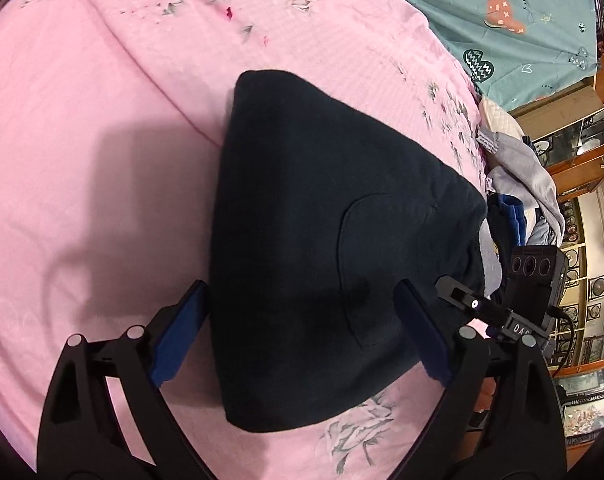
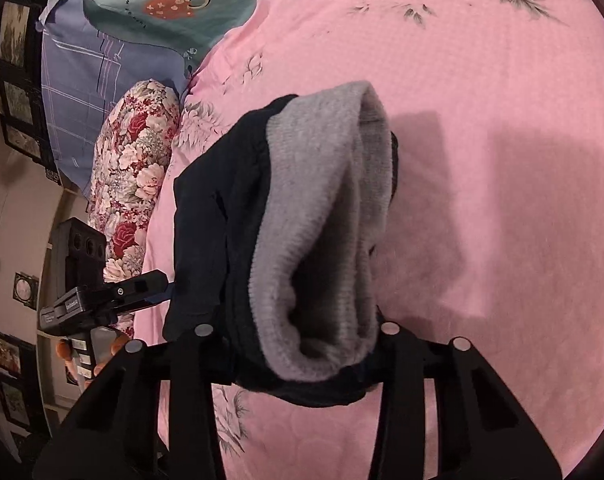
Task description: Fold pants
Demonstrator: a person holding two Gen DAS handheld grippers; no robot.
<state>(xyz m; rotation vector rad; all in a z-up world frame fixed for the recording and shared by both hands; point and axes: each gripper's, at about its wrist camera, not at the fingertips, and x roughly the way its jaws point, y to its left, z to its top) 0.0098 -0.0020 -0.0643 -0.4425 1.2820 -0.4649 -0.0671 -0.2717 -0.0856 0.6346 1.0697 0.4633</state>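
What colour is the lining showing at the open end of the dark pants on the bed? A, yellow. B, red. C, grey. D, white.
C: the right wrist view shows a grey fleecy lining turned out of the dark pants on the pink sheet.

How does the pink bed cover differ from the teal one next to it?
The pink cover is printed with pale flowers and grey-green leaves; the teal cover carries cartoon hearts and the words "Turn off worry". The folded dark pants lie on the pink cover; the teal cover lies beyond its edge, away from the pants. Both are soft bedding spread on the bed.
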